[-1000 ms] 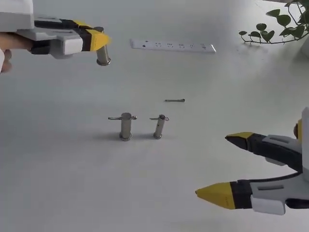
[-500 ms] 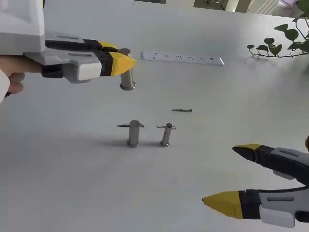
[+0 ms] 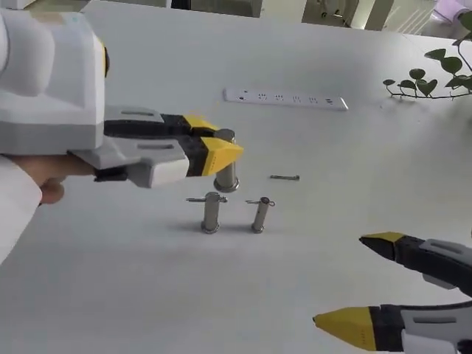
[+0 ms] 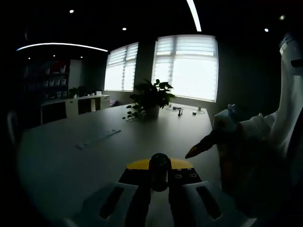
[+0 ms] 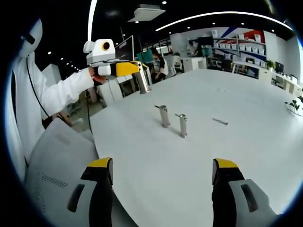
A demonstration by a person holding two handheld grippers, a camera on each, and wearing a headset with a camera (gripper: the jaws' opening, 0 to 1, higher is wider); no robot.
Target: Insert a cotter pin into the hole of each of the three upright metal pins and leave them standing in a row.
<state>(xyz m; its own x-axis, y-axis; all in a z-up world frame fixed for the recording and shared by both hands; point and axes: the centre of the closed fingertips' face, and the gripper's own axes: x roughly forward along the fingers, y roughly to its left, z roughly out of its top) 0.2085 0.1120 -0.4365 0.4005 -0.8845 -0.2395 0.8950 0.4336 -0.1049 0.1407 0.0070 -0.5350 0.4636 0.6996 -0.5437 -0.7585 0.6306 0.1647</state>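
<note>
My left gripper (image 3: 221,141) hangs over the white counter (image 3: 110,295), jaws clenched on the plain third metal pin (image 3: 226,177), which is upright. The right gripper view shows it off the counter, which the head view leaves unclear. My right gripper (image 3: 343,280) gapes empty, nearside of the pinned pair (image 3: 212,214). A loose cotter pin (image 3: 285,178) lies right of that pair.

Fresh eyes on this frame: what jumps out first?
The left gripper dominates the left of the head view, shut on a metal pin held in the air. Just below it a thicker upright pin and a thinner upright pin stand side by side, each with a cotter pin through its top, and a loose cotter pin lies beyond them to the right. The right gripper hangs open at lower right.
</note>
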